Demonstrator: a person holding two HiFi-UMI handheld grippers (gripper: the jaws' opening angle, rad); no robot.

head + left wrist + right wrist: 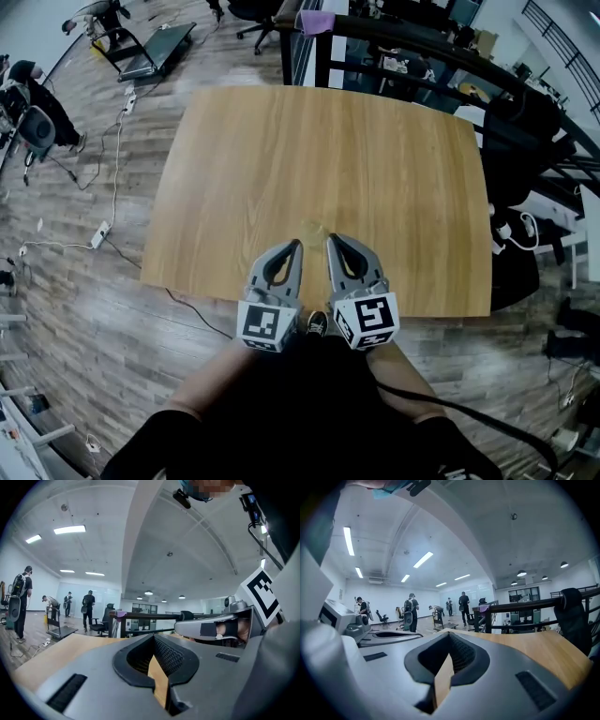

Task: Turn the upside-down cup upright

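No cup shows in any view. The wooden table (pixel 328 159) lies bare in the head view. My left gripper (pixel 297 244) and right gripper (pixel 331 238) hover side by side over the table's near edge, both pointing away from me. Each is shut with nothing between its jaws. In the left gripper view the left gripper (pixel 154 636) points out nearly level over the tabletop (pixel 56 651), with the right gripper (pixel 220 627) beside it at the right. The right gripper view shows the right gripper (pixel 449 634) closed the same way, and the left gripper (pixel 375 637) at its left.
A black railing (pixel 412 42) runs behind the table's far edge, with a black chair (pixel 520 141) at the right. Cables and a power strip (pixel 99 234) lie on the wooden floor at the left. Several people (pixel 411 613) stand far off in the room.
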